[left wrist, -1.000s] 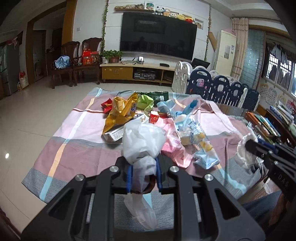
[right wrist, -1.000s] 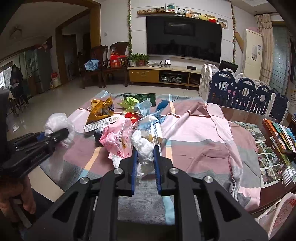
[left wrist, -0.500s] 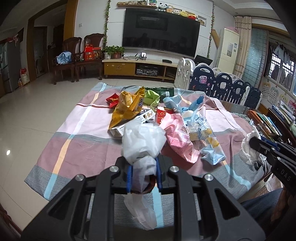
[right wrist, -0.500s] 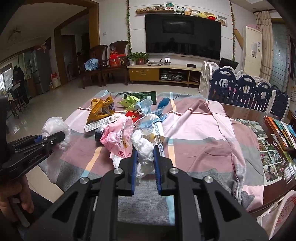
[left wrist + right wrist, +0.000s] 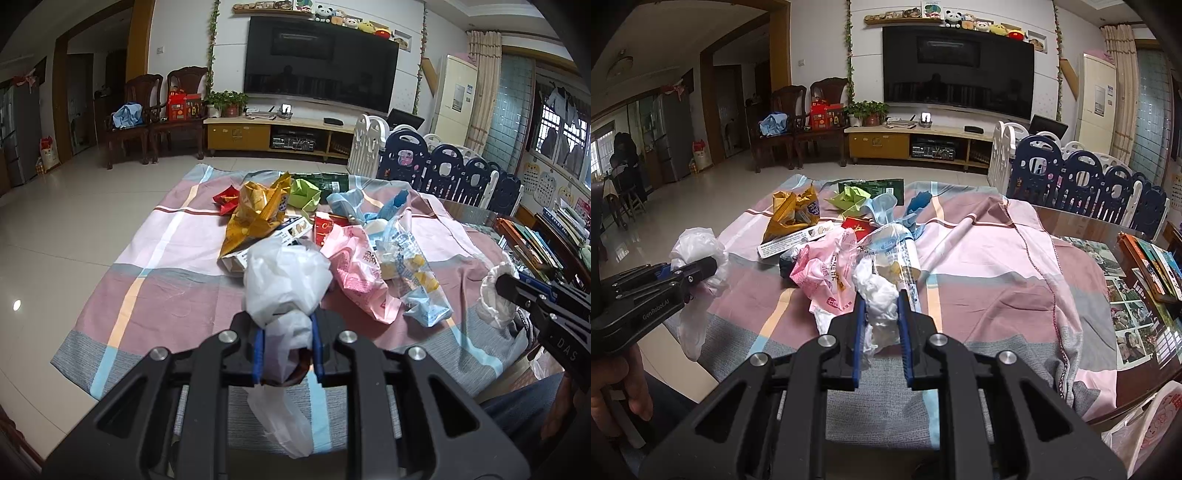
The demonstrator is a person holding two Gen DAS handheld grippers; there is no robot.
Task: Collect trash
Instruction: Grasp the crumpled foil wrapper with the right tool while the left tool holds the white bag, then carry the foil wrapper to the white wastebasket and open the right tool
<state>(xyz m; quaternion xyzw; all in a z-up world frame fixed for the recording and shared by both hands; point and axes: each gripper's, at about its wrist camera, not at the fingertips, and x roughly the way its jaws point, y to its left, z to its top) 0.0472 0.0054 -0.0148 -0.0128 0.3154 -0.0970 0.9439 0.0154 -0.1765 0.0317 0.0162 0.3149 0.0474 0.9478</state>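
Trash, a heap of crumpled wrappers [image 5: 332, 243], lies in the middle of the checked cloth [image 5: 155, 295] that covers the table. The left gripper [image 5: 287, 325] is clamped on a white plastic bag [image 5: 284, 284], whose tail hangs below the fingers. The right gripper [image 5: 881, 314] pinches a crumpled white wad [image 5: 877, 291] just in front of the pink bag [image 5: 820, 273].

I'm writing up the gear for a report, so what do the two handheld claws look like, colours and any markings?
Both are matte black plastic frames with angular cut-outs, silver round bolt heads and blue finger pads. The left claw bears white "GenRobot.AI" lettering on its side in the right wrist view; the right claw shows "DAS" on its side in the left wrist view. No cables visible. The person wears dark blue-grey trousers.
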